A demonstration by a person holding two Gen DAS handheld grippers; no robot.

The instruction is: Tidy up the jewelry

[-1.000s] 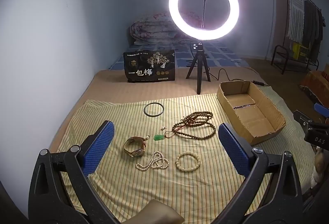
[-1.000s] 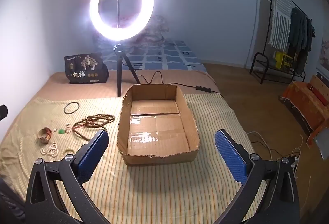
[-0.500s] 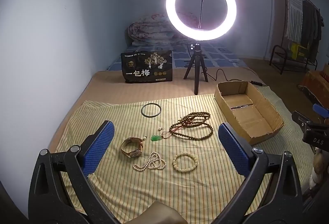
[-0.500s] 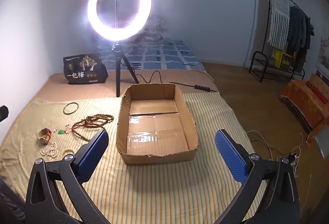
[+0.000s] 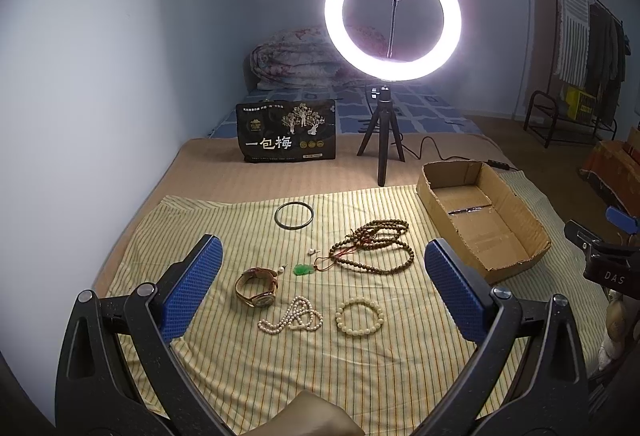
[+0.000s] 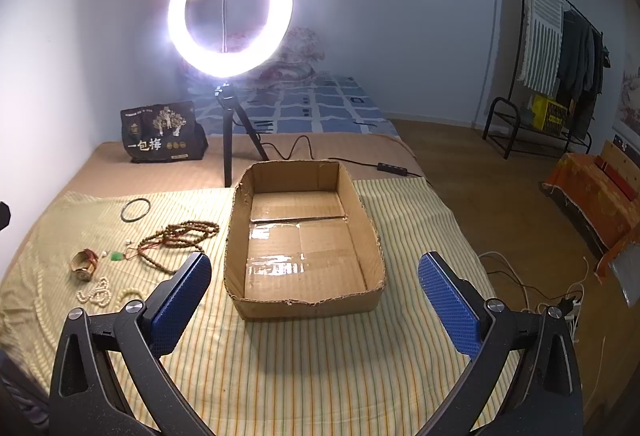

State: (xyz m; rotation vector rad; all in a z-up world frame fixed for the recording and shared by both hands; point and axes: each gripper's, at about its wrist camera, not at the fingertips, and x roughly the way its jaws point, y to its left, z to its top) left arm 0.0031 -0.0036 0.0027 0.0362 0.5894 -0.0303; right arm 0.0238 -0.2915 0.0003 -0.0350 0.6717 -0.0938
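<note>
Jewelry lies on a striped yellow cloth [image 5: 280, 368]: a black bangle [image 5: 294, 214], a long brown bead necklace [image 5: 376, 246], a green pendant [image 5: 304, 269], a brown watch [image 5: 257, 287], a white pearl strand [image 5: 294, 317] and a cream bead bracelet [image 5: 359, 316]. My left gripper [image 5: 322, 284] is open and empty, held above the watch and pearls. An empty cardboard box [image 6: 304, 236] sits to the right of the jewelry. My right gripper [image 6: 316, 296] is open and empty, above the box's near edge.
A lit ring light on a black tripod [image 5: 392, 24] stands behind the cloth, with a black printed bag [image 5: 286, 136] to its left. A cable and switch [image 6: 392, 169] lie behind the box. The bed's right edge drops to a wooden floor [image 6: 500, 196].
Both views have shifted slightly; the left gripper has drifted a little so the jewelry sits a bit further left in its view. Nothing was grasped or moved.
</note>
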